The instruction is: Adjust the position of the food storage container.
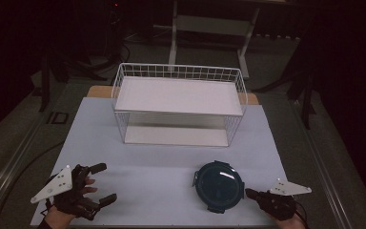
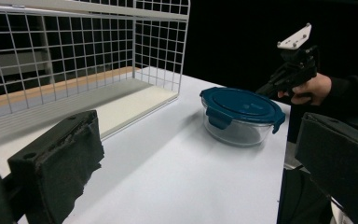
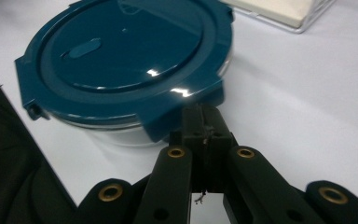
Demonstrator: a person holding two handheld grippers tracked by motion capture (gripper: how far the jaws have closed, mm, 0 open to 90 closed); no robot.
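Two grippers work over the white worktop [image 1: 138, 167]. The right gripper [image 3: 204, 122] has its fingers pressed together, nothing between them, their tips just at a side latch of the dark blue lid [image 3: 126, 51] on the round glass container [image 2: 235, 128]. That container stands on the worktop in front of the white wire basket [image 1: 178, 71], toward its right end. The left gripper [image 1: 101, 182] rests well apart at the near left, fingers spread and empty.
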